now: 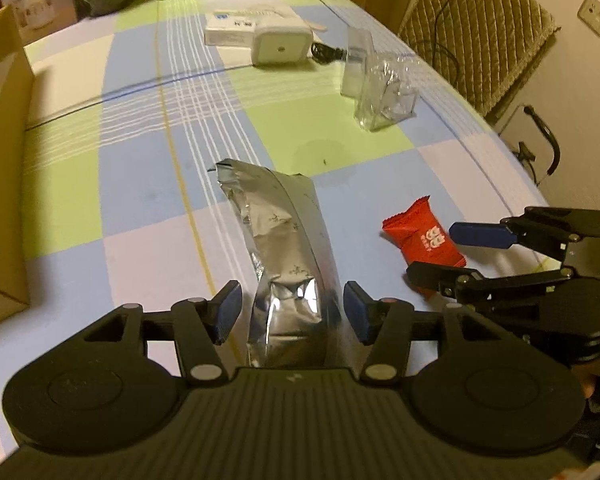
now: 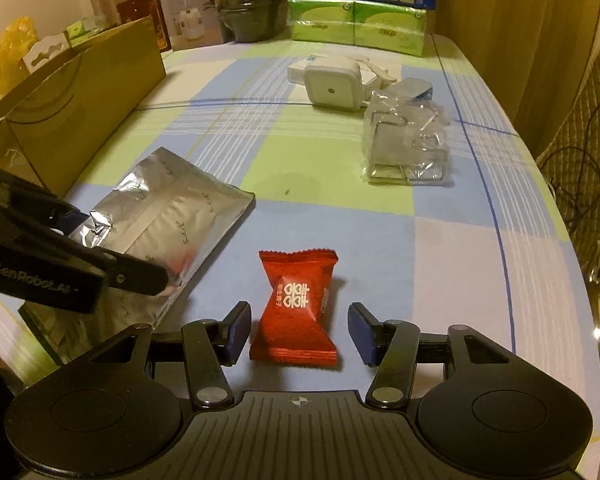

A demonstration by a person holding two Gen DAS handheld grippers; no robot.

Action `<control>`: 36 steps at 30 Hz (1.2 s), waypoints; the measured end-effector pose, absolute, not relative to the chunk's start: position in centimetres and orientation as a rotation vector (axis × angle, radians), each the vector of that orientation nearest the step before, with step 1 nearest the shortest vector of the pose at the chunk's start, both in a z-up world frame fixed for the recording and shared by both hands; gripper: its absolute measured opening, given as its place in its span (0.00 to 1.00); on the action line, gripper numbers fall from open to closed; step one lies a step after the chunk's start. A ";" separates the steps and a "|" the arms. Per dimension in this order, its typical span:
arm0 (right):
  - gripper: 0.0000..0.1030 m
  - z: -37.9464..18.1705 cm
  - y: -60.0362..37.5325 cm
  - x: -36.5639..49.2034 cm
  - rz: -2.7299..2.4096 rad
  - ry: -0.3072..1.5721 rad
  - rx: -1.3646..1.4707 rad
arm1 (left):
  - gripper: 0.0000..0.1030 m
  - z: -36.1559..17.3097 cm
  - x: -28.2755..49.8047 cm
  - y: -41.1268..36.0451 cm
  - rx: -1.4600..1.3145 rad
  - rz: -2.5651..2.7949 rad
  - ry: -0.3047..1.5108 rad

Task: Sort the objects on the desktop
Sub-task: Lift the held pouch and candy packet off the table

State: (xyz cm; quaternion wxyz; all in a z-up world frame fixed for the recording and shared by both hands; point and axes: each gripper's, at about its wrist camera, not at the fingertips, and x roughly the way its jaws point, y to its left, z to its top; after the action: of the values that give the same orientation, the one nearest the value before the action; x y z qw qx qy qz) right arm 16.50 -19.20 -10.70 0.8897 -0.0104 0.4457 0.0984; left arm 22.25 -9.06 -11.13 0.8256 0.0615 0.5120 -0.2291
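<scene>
The left claw (image 1: 292, 314) is spread wide around the near end of the silver pouch (image 1: 284, 248), its pads on either side but apart from the foil. The right claw (image 2: 298, 334) is likewise released, straddling the red candy (image 2: 296, 308) without touching it. Both packets lie flat on the checked bench (image 2: 440, 248), candy just right of the pouch. A cardboard box (image 2: 80, 120) stands at the left.
</scene>
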 end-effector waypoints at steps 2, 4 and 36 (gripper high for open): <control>0.50 -10.9 -19.0 16.5 0.209 0.914 -0.031 | 0.49 -11.4 22.6 -9.3 0.141 -0.494 1.100; 0.50 -11.1 -18.9 16.5 0.216 0.909 -0.037 | 0.49 -11.7 22.8 -9.5 0.147 -0.501 1.109; 0.24 -9.7 -18.6 15.0 0.166 0.877 -0.027 | 0.31 -11.2 21.1 -9.2 0.193 -0.471 1.105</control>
State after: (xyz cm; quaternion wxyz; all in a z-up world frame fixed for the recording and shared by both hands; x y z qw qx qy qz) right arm 15.00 -18.55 -9.71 0.9020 -0.0132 0.4241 0.0802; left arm 21.13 -9.23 -11.23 0.8205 0.0906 0.5191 -0.2214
